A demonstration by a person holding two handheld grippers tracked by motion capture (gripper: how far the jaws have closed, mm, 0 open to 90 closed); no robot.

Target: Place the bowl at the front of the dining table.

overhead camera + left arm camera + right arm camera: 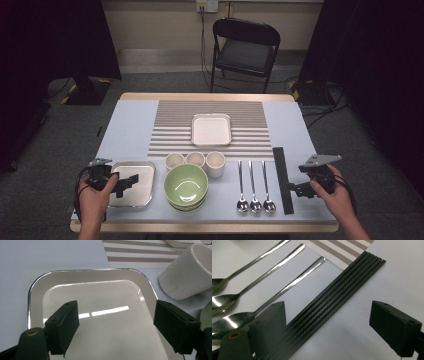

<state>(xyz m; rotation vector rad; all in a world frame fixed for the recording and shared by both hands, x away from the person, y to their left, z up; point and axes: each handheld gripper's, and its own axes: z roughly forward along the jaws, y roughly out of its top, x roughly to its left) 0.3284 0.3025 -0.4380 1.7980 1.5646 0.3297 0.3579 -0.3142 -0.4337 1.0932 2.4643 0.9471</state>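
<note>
Two released grippers: left gripper (115, 327) over glossy cream tray (100, 297), right gripper (334, 327) over black chopsticks (332, 300).

Tray (132, 184) far left, bowls (186, 186) right of it, cups (195, 161) behind; spoons (255, 187) then chopsticks (282, 180) right.

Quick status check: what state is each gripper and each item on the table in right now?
left gripper: open, over the steel tray, which is empty
right gripper: open, over the black chopsticks, which lie bundled side by side
white tray: empty, on the striped mat
green bowls: stacked, top one empty
three cups: upright
three spoons: flat, parallel
</note>
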